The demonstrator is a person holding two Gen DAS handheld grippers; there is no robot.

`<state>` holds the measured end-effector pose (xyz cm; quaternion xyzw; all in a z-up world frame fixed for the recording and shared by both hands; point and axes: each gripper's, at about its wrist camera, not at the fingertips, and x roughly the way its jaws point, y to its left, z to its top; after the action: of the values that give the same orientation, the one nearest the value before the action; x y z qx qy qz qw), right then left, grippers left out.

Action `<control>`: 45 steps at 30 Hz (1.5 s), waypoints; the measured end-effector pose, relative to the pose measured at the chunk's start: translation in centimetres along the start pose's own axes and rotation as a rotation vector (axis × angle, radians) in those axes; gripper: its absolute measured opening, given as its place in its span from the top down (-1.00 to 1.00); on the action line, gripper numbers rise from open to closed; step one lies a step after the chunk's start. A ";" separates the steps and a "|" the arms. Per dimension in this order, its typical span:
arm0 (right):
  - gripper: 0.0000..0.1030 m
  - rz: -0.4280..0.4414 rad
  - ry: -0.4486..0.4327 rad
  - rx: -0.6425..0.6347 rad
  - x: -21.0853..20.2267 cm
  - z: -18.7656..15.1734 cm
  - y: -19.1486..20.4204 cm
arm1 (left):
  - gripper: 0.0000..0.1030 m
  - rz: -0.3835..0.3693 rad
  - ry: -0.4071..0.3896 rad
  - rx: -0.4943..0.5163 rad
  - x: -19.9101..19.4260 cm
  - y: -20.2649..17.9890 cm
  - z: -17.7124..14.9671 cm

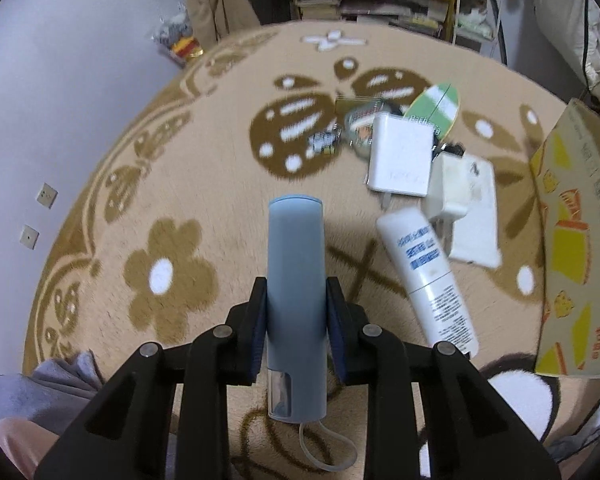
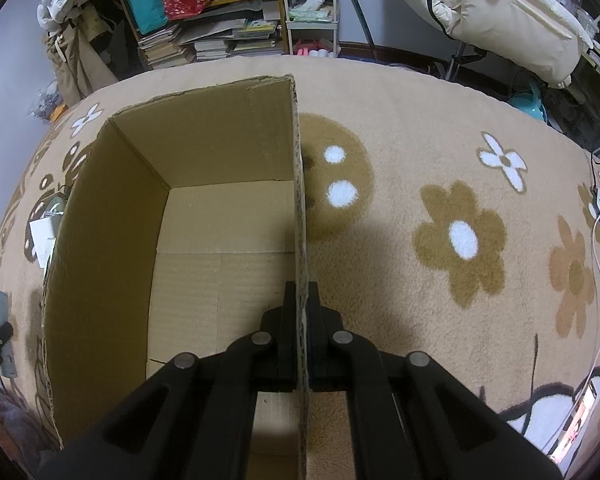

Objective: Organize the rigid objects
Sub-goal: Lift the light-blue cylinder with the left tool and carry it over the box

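Left gripper [image 1: 296, 312] fingers are clenched low on the blue spray bottle [image 1: 296, 280] — top-heavy, so it could pivot or slip out. Right gripper [image 2: 302, 300] is pinching the cardboard box [image 2: 228, 216] wall — a tug might tip the empty box.

Dim indoor light, fisheye-warped edges

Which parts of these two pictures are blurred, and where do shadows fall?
Left wrist view: the white tube and white boxes smear with motion blur; the blue tube in the left hand-held gripper stays sharp. Right wrist view: sharp; a shadow lies right of the cardboard box wall.
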<state>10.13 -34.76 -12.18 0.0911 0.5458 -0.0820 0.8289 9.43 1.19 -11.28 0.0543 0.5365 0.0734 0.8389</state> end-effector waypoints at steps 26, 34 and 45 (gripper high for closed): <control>0.91 0.012 0.004 0.016 0.0 0.1 -0.2 | 0.50 -0.123 -0.347 0.126 -15.2 -9.2 4.9; 0.91 0.006 -0.001 -0.007 0.0 0.0 0.0 | 0.50 -0.210 -0.394 0.195 -17.4 -15.0 6.3; 0.91 0.032 0.000 -0.018 0.4 -0.1 -0.4 | 0.50 -0.235 -0.313 0.299 -13.6 -22.9 6.7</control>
<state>10.16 -35.15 -12.64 0.0925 0.5450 -0.0637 0.8309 11.41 -23.86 -0.23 0.1258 0.4078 -0.1145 0.8971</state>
